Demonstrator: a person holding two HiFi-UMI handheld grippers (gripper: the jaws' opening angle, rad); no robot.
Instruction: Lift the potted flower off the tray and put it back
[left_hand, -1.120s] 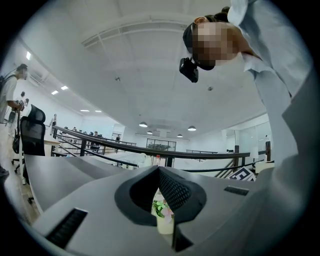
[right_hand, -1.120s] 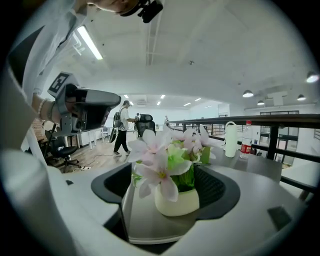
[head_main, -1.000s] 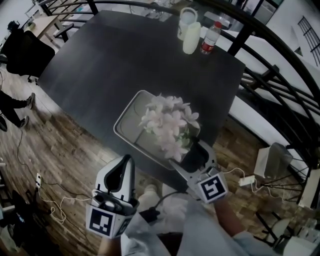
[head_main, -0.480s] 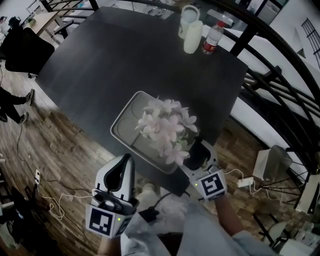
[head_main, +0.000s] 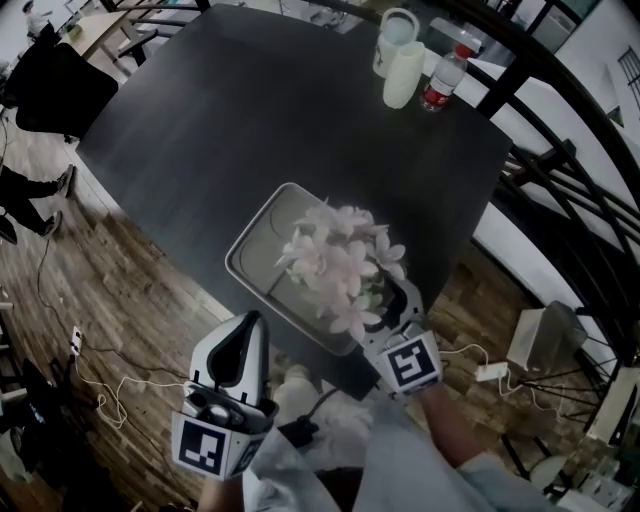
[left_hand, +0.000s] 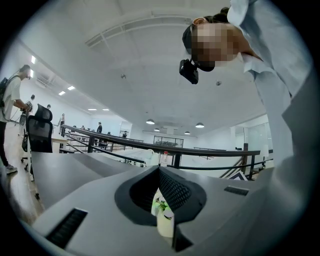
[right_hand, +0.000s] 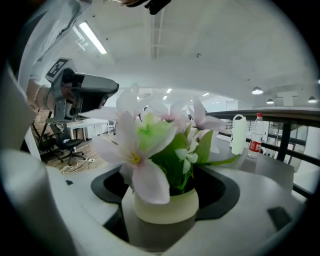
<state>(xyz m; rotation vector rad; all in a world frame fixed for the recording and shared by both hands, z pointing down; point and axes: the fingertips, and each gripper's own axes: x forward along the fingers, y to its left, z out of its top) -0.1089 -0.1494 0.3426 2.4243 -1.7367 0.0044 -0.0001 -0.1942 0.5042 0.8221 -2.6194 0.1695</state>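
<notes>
The potted flower (head_main: 340, 262), pale pink blooms in a cream pot (right_hand: 165, 205), is over the near right corner of the grey tray (head_main: 262, 243) on the dark table. My right gripper (head_main: 388, 303) is shut on the pot, whose sides sit between the jaws (right_hand: 165, 220). The blooms hide the pot and its base in the head view, so I cannot tell whether it rests on the tray. My left gripper (head_main: 246, 322) is held off the table's near edge, over the wooden floor, jaws shut and holding nothing (left_hand: 162, 200).
A white jug (head_main: 397, 28), a pale cup (head_main: 403, 75) and a red-labelled water bottle (head_main: 440, 82) stand at the table's far edge. Dark railings (head_main: 560, 150) run along the right. An office chair (head_main: 50, 90) is at far left; cables (head_main: 120, 385) lie on the floor.
My right gripper has carried the flower a little to the left, further in over the tray's near corner. The left gripper has stayed where it was.
</notes>
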